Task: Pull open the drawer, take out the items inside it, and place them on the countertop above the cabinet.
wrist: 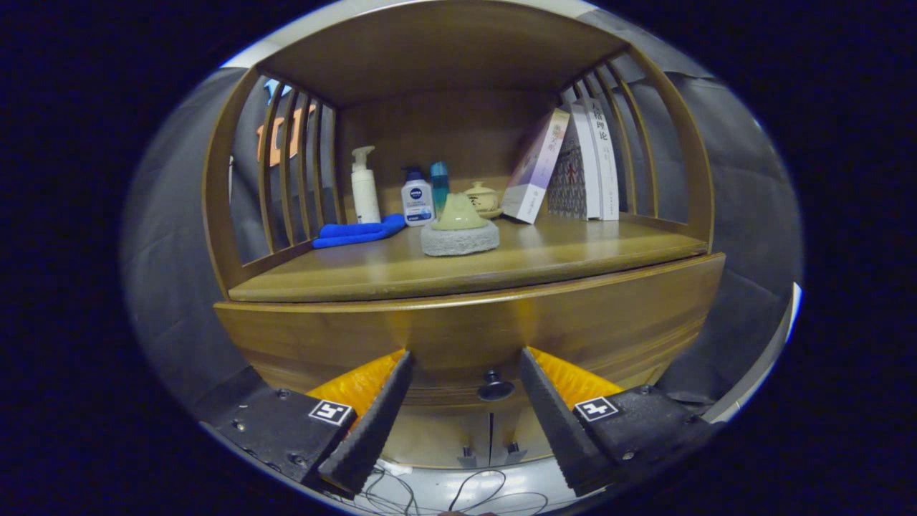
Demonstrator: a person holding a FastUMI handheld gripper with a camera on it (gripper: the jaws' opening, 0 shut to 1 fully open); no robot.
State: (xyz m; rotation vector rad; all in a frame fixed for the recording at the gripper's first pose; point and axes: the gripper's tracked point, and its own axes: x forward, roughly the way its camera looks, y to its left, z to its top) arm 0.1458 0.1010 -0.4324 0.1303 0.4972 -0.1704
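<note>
Closed brown wooden drawer (466,337), small dark round knob (495,388) between the gripper's (466,362) spread, empty fingers; contents hidden.

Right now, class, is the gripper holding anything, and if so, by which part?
Nothing is held. The gripper is open, its fingers spread on either side of the drawer knob, which sits between them untouched on the closed drawer front.
</note>
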